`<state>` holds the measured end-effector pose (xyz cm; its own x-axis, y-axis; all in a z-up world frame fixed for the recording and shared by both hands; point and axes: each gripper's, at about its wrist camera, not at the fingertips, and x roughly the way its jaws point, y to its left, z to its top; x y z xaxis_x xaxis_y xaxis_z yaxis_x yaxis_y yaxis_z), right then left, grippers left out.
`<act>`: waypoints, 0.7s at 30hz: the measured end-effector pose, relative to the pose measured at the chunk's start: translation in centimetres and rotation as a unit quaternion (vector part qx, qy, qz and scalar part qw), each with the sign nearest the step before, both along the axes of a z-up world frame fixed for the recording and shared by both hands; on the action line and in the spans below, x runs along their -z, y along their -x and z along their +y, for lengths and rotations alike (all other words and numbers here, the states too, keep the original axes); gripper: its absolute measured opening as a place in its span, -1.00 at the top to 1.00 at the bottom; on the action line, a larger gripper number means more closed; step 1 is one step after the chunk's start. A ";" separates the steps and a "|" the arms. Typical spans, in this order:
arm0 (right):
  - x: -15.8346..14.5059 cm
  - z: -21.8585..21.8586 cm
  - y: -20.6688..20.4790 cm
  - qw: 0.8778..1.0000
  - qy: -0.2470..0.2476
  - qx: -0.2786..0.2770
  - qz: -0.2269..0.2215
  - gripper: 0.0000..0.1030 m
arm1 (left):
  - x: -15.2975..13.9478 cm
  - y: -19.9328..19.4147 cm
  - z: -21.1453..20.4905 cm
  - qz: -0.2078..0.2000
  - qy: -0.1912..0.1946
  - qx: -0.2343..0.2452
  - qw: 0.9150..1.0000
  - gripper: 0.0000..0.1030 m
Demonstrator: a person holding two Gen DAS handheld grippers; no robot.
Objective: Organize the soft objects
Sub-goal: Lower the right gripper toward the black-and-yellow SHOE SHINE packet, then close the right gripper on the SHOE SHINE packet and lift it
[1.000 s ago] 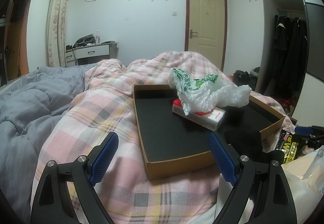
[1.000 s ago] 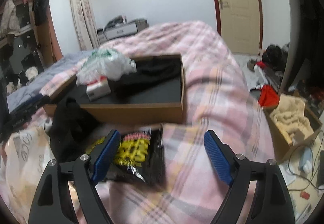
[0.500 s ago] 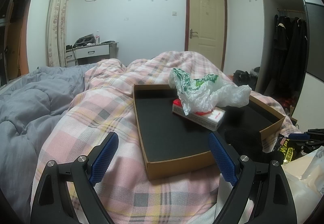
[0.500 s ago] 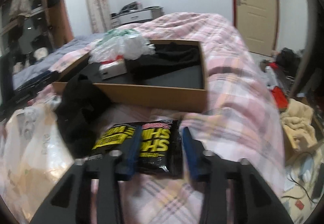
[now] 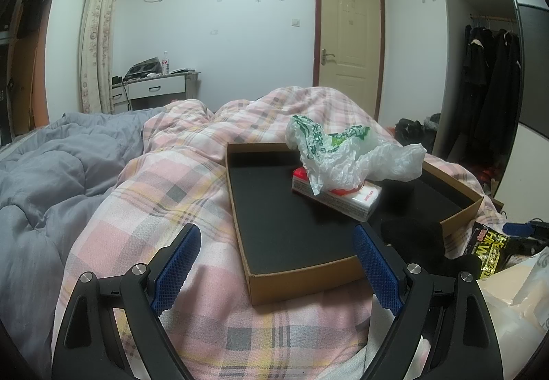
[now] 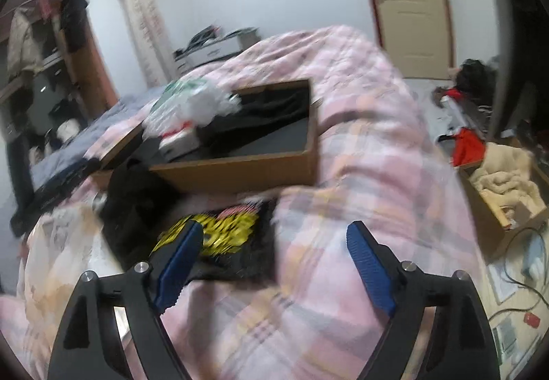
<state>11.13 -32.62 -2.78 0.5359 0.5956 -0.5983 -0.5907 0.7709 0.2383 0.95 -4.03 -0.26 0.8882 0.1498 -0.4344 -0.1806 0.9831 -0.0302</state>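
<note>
A: The right gripper (image 6: 271, 263) stands spread wide; its jaws have just been opening, and nothing is pinched between them. The snack bag (image 6: 219, 235) lies on the quilt (image 6: 360, 174) just ahead of the left finger (image 6: 176, 263), partly behind it, not held.

B: So what could go wrong there?

A: The picture is blurred, so I cannot tell if the finger touches the bag. I think a new closing could catch only the slippery edge, and the bag would slide out. The jaws could also pinch a fold of the quilt together with the bag, because the quilt rises between the fingers.

B: And further out?

A: Left of the bag lies a black cloth (image 6: 137, 194), against the near wall of the box (image 6: 240, 174). If the gripper pushes forward, it may drag this cloth or shove the box, which sits on soft bedding and is tilted.

B: The other side?

A: The left gripper (image 5: 274, 266) is also spread, with nothing in it, and hovers just before the near corner of the box (image 5: 302, 280). Inside, beyond its right finger, a tissue pack (image 5: 343, 198) carries a plastic bag (image 5: 343, 153). This plastic bag is light; a bump on the box could make it roll off.

B: Then the bag is not yet in the box.

A: Yes, in my judgement this step is still to do.
</note>
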 end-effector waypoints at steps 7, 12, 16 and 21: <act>0.5 2.6 0.5 0.997 0.027 -0.075 0.012 -0.01 | 0.0 0.0 0.0 0.000 0.000 0.000 1.000 -0.72; 0.8 2.7 0.5 0.995 0.027 -0.092 0.020 0.27 | 0.0 0.0 0.0 0.000 0.000 0.000 1.000 -0.72; 0.6 2.2 0.7 0.996 0.015 -0.091 0.017 0.33 | 0.0 0.0 0.0 0.000 0.000 0.000 1.000 -0.72; -0.7 1.2 1.5 0.997 -0.013 -0.080 -0.021 0.37 | 0.0 0.0 0.0 0.000 0.001 0.000 1.000 -0.72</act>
